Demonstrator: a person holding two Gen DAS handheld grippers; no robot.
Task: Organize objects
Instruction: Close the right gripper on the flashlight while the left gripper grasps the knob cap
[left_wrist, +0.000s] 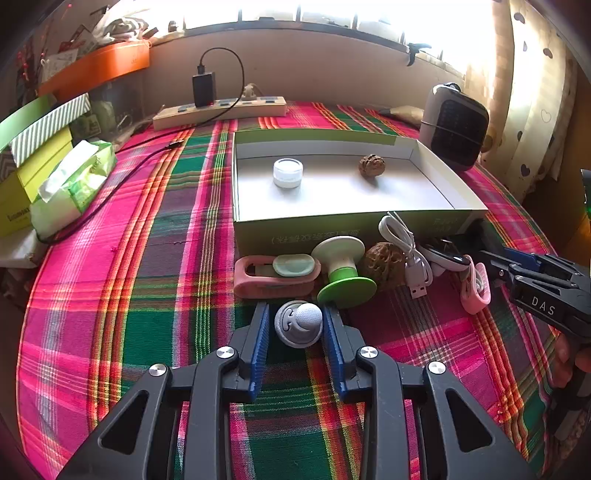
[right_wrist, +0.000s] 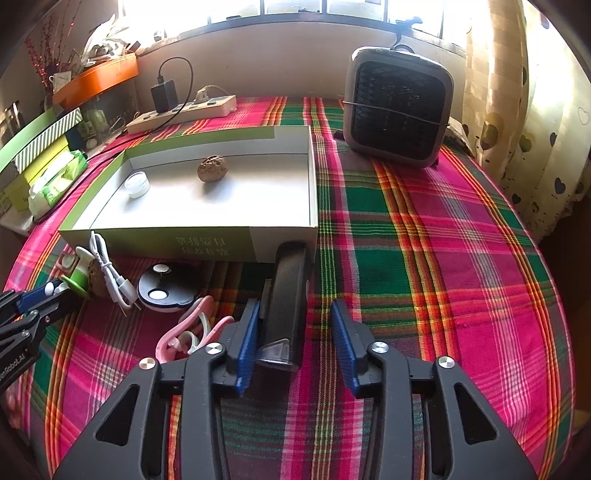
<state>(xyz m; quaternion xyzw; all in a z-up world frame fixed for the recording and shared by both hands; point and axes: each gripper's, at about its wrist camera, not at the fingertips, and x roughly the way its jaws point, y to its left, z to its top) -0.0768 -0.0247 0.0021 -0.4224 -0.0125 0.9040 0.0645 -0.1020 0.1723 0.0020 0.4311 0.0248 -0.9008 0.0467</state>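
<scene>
Jaws of our left gripper (left_wrist: 298, 325) bracket the grey ball (left_wrist: 300, 324), seemingly clamped, box (left_wrist: 306, 225) at twelve o'clock, while our right gripper (right_wrist: 293, 341) gapes around the stapler (right_wrist: 286, 299), readying pickup.

The tablecloth (left_wrist: 129, 258) is woven plaid cloth, matt and faintly ribbed. The open box (left_wrist: 295, 229) looks like smooth cardboard, white inside. In it sit a translucent plastic jar (left_wrist: 287, 172) and a rough, wrinkled walnut (left_wrist: 371, 165). The grey ball (left_wrist: 299, 324) has a fine mesh-textured cap. The black stapler (right_wrist: 288, 302) is glossy plastic. The left gripper (left_wrist: 295, 325) has matt black plastic arms, ridged blue pads and shiny metal bolts.
</scene>
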